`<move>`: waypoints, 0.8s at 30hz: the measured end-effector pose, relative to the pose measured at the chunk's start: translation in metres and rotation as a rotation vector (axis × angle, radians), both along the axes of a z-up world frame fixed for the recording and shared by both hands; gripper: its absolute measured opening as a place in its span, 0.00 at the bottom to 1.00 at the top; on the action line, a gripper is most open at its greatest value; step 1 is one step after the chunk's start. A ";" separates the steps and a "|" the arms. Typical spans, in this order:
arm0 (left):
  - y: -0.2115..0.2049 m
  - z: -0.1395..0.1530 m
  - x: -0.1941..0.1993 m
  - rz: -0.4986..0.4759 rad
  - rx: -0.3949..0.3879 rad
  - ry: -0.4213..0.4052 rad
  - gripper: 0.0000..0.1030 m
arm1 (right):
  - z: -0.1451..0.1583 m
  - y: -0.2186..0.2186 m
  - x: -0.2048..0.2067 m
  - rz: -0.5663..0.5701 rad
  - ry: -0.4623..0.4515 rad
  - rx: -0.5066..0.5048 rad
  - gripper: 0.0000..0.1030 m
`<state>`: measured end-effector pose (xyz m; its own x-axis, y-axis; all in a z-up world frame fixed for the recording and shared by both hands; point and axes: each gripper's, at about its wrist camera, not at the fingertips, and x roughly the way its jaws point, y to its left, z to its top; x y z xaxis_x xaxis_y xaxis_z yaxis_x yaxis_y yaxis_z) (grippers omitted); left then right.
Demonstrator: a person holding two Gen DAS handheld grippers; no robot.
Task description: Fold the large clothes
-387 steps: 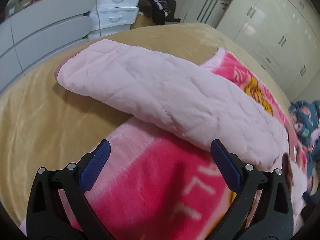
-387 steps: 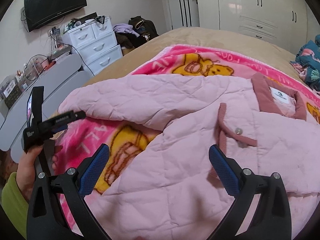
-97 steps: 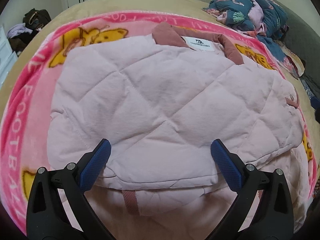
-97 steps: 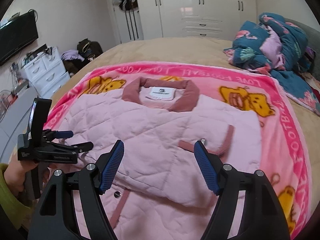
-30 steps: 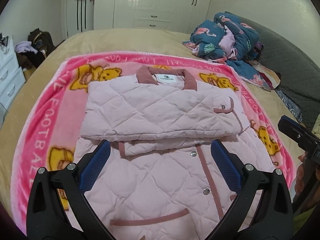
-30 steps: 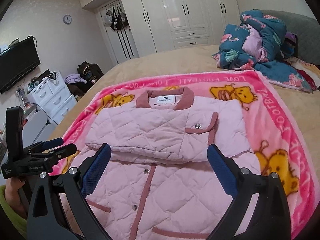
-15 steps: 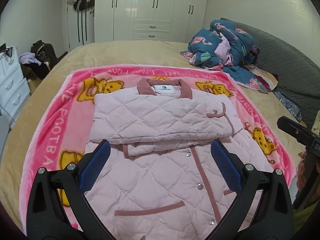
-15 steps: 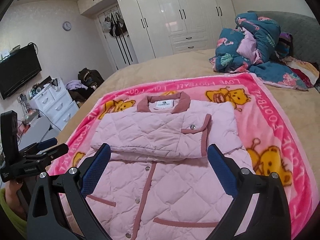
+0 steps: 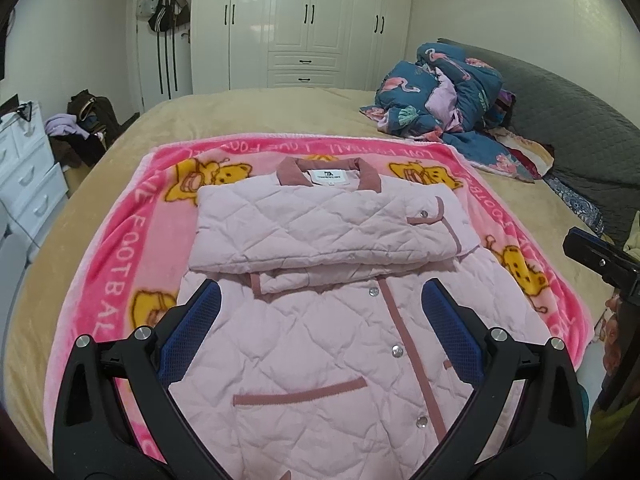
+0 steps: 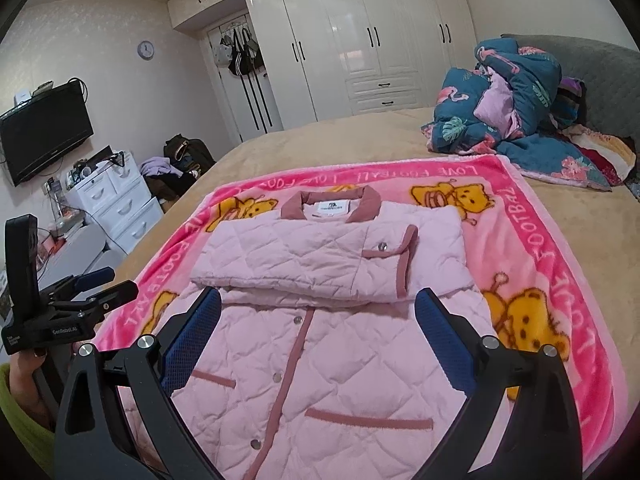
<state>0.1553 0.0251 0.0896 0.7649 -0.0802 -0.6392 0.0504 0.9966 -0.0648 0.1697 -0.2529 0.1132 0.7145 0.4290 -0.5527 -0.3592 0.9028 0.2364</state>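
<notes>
The pale pink quilted jacket with dusty-rose trim point(image 9: 320, 312) is lying flat on the bright pink bear-printed fleece blanket point(image 9: 120, 264), in the middle of the tan-covered bed point(image 9: 248, 112), and it is now appearing whole and small in both wrist views rather than filling them. The left gripper point(image 9: 320, 316) is hovering above the hem with its jaws spread wide and holding nothing; the right gripper point(image 10: 316, 312) is likewise hanging apart and empty over the button placket. Both have been drawing back and rising during the last few seconds. Outward from the blue pads point(image 9: 192, 336), both sleeves are lying crossed over the chest in a band below the rose collar point(image 9: 328, 172), so the sleeve folds appear complete. The lower body is still lying unfolded, so the remaining step is probably lifting the hem toward the collar. A crumpled teal flamingo-print quilt point(image 10: 516, 108) is sitting well apart, near the head of the bed.
</notes>
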 end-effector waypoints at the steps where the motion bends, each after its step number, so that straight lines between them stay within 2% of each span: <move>1: 0.000 -0.001 -0.002 0.000 0.002 0.000 0.91 | -0.001 0.000 -0.002 0.002 0.001 -0.002 0.94; 14: -0.007 -0.025 -0.032 0.001 -0.014 0.018 0.91 | -0.016 -0.004 -0.024 0.012 0.021 -0.035 0.94; 24: -0.002 -0.049 -0.047 0.028 -0.025 0.055 0.91 | -0.045 -0.008 -0.038 0.016 0.078 -0.057 0.96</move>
<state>0.1080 0.0234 0.0405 0.7308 -0.0759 -0.6784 0.0180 0.9956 -0.0919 0.1320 -0.2605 0.0679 0.6615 0.4062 -0.6304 -0.3559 0.9099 0.2129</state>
